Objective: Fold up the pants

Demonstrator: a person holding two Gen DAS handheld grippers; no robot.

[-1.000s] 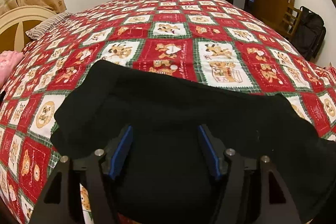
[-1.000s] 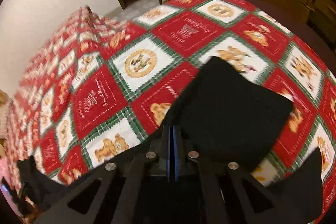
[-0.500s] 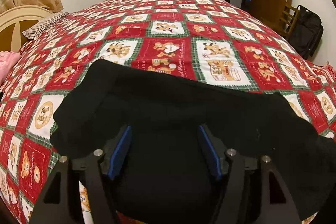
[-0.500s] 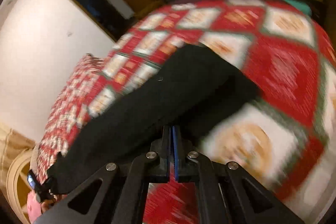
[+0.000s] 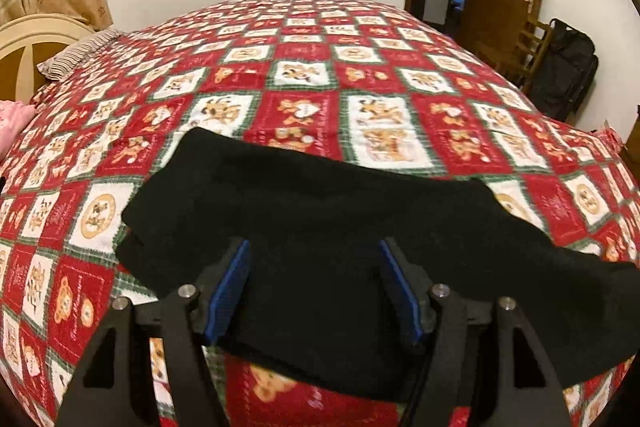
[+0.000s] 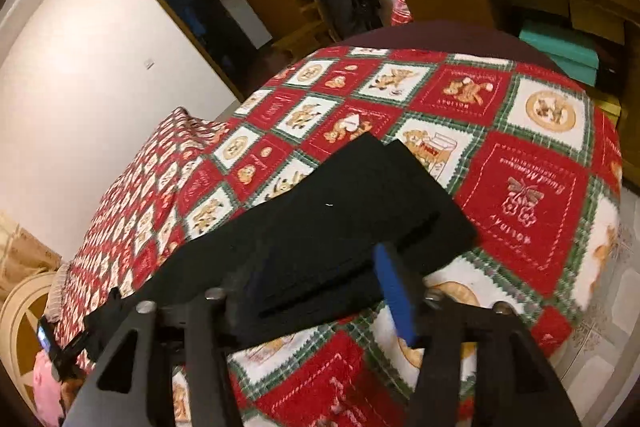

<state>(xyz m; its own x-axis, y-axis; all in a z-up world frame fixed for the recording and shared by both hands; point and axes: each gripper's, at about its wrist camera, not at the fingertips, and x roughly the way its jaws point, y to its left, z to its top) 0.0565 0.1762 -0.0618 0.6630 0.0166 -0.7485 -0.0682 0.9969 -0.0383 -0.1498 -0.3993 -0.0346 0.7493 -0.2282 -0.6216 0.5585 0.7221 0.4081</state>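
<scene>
Lying flat on the patchwork bedspread, the black pants form one long dark strip, and its run is what the next fold turns on.

In the left wrist view the strip stretches crosswise to the left gripper, from a squared end up and to the left of the fingers to a part that trails out of frame on the right. Both blue pads stand well apart with cloth showing between and beyond them; nothing looks pinched, so this gripper reads as open and empty above the garment.

In the right wrist view the pants run diagonally, their stacked end lying just ahead and slightly right of the right gripper, with the rest passing back to the left under the left finger. These jaws are opening. The right pad is clear and stands at the near edge of the cloth, while the left one is blurred, so whether fabric brushes it is hard to say; no pinch shows.

My judgement: the right hand is nearer the layered end and the left is over the strip's other stretch, so a further fold would bring one end along the strip's length toward the other.
</scene>
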